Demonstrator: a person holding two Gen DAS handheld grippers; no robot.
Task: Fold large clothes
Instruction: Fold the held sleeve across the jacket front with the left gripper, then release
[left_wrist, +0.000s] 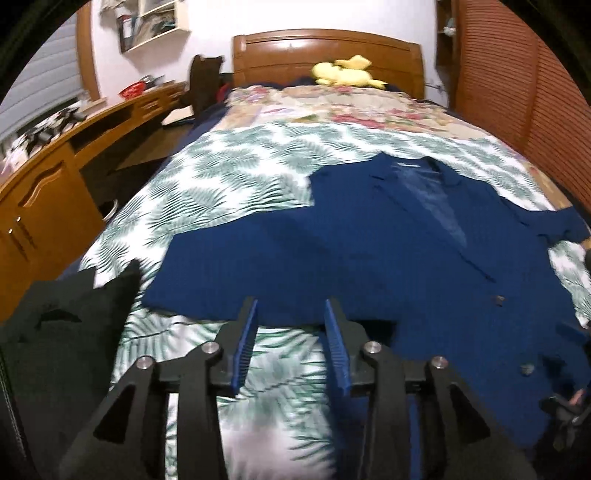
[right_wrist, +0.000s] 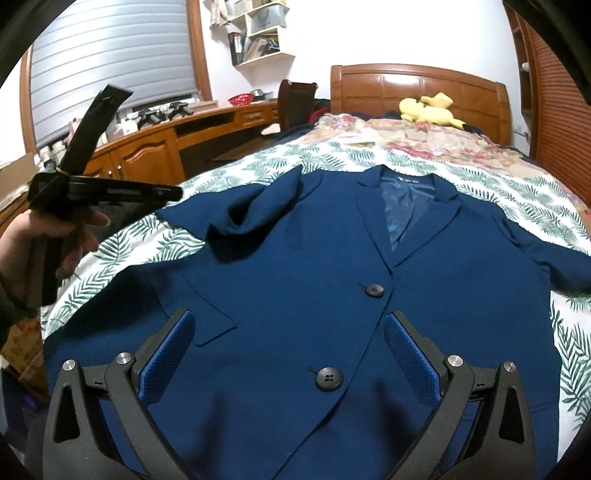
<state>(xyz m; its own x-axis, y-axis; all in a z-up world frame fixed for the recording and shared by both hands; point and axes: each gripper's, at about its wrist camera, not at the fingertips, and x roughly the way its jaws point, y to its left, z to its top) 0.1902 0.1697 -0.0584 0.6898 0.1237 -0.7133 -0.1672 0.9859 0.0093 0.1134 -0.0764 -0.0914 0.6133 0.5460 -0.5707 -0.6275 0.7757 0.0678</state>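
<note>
A navy blue blazer (right_wrist: 295, 280) lies front up on the leaf-print bedspread (right_wrist: 517, 192), collar toward the headboard, two dark buttons showing. Its left sleeve is folded in over the chest; the right sleeve lies out to the side. In the left wrist view the blazer (left_wrist: 388, 251) spreads across the right half of the bed. My left gripper (left_wrist: 291, 306) is open and empty, just above the sleeve's near edge; it also shows in the right wrist view (right_wrist: 162, 194), held up at the left. My right gripper (right_wrist: 288, 325) is open and empty above the blazer's lower front.
A yellow plush toy (right_wrist: 428, 107) lies by the wooden headboard (right_wrist: 417, 85). A floral quilt (left_wrist: 332, 103) covers the far end of the bed. A wooden desk with cabinets (left_wrist: 51, 184) runs along the left. A dark garment (left_wrist: 55, 325) lies at the bed's near left corner.
</note>
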